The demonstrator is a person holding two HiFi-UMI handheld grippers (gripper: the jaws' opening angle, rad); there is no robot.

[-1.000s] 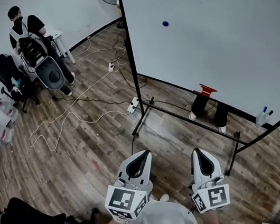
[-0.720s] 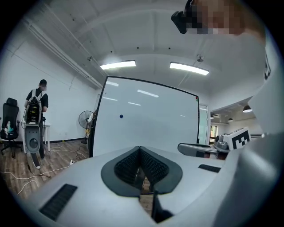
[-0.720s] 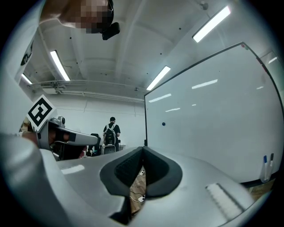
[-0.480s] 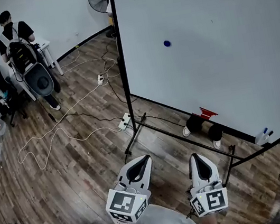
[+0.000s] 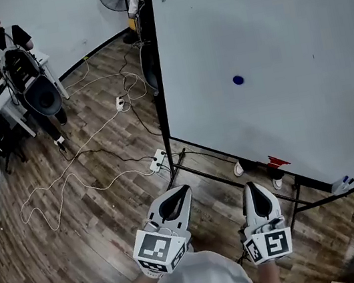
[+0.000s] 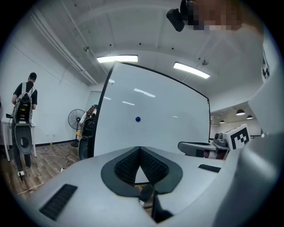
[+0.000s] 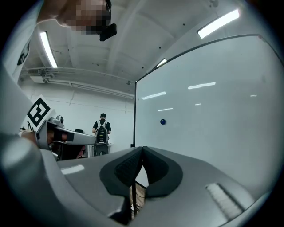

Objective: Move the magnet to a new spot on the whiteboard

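Whiteboard top beyond upper edge.

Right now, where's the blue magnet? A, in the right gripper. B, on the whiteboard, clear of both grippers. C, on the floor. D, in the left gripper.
B: the blue magnet sits on the whiteboard, while the left gripper and right gripper are shut on nothing, short of the board.

Room bright, evenly lit, indoor. Light from ceiling strip lamps; long streak reflections on whiteboard, glare mild. Shadows soft, faint on wood floor. Head view sharp, strong fisheye: whiteboard edge bows, corners darken. Both gripper views circular, black vignette at corners. Shells of left gripper and right gripper near lens soft, slightly out of focus; background sharper.
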